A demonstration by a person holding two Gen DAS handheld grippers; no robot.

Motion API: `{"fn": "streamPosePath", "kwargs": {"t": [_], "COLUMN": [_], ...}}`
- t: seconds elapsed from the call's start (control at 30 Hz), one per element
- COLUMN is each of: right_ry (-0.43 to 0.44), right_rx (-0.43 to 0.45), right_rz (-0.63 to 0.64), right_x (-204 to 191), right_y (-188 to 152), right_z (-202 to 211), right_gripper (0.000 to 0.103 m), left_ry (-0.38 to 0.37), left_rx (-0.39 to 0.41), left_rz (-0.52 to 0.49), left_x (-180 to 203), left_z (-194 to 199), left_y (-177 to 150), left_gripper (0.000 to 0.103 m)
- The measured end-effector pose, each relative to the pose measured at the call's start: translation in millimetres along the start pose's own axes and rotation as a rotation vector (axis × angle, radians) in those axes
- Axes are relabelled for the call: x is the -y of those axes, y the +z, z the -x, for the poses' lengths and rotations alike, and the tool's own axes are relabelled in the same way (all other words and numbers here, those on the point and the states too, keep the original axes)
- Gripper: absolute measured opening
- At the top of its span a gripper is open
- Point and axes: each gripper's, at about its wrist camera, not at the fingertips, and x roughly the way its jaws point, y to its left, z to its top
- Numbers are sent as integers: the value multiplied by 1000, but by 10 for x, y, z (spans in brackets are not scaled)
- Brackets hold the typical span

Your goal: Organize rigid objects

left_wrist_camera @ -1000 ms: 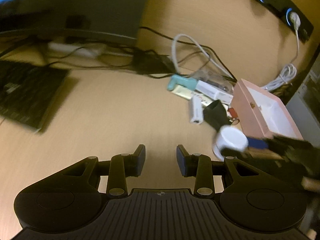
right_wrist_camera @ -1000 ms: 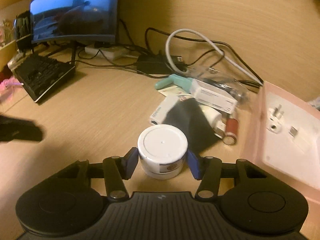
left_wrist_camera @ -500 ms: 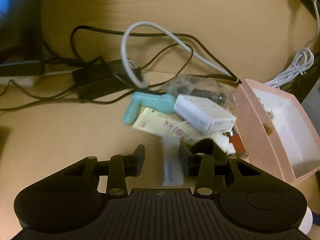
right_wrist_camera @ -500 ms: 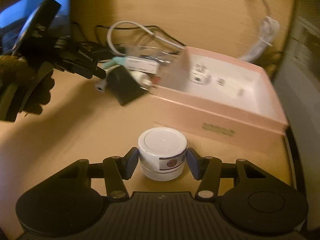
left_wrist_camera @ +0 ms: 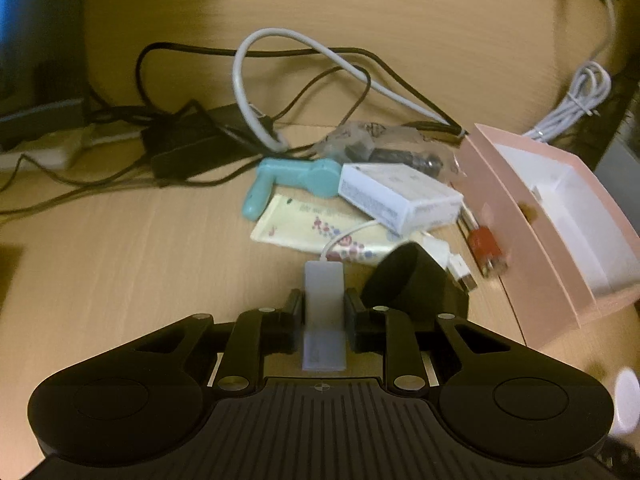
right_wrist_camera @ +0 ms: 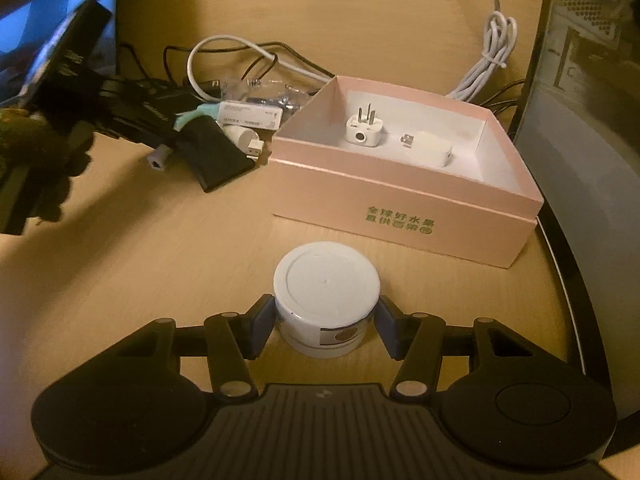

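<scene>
Jar (right_wrist_camera: 326,300), rigid and likely light, sits clamped at its sides by the right hand-held gripper (right_wrist_camera: 326,322). Left hand-held gripper (left_wrist_camera: 323,312) pinches the stiff white adapter (left_wrist_camera: 323,316) mid-body.

Wrist views, close, sharing pink box (left_wrist_camera: 516,216)

Pale wooden desk (left_wrist_camera: 120,264) spreads across both views. At ten o'clock, a glowing blue monitor screen (right_wrist_camera: 24,28). Tangled black cables (left_wrist_camera: 192,128) and a looping grey cable (left_wrist_camera: 256,92) sit near twelve, a black power brick (left_wrist_camera: 188,148) beneath them. At one o'clock, a bundled white cord (right_wrist_camera: 490,60); at three, a dark computer tower (right_wrist_camera: 592,120).
</scene>
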Motion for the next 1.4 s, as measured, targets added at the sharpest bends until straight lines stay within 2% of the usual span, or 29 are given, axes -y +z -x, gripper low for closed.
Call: {"fn": "streamPosePath", "kwargs": {"t": [0.33,0.4,0.5,0.57,0.83,1.0,1.13,1.17,1.2,1.4], "right_ry": [15,15,21,37,55,49,28,25,27,48], "right_rx": [16,22,24,16,-40,-69,-54,-50,-53,16], "right_rz": [55,63,69,71,176,170,171,166,155,128], "right_x": [-84,-82,-55,-43,-68,22,56,66,79,171], "right_y": [29,18,-6,-10,41,175,219,228,245,303], "right_z": [-57,-53,-43,-24,250,389,448,453,466,596], "right_gripper": [56,60,60,55,54,53,53,36,25,27], "left_ry": [-46,-55,-46,-28,-30,-27,-26,-27,-28,-24], "left_rx": [-1,-4,-16,-32,-42,-39,-40,-41,-42,-45], "left_rz": [58,82,98,92,128,118,112,112,114,117], "left_x": [-98,-105,-103,-77,-58,19,28,25,22,30], "left_z": [765,891,1023,1040,998,970,958,958,959,952], "left_y": [-666,-775,-921,-993,-1068,-1051,-1047,-1047,-1047,-1031], "left_gripper": [25,25,25,25,25,25,25,25,25,25]}}
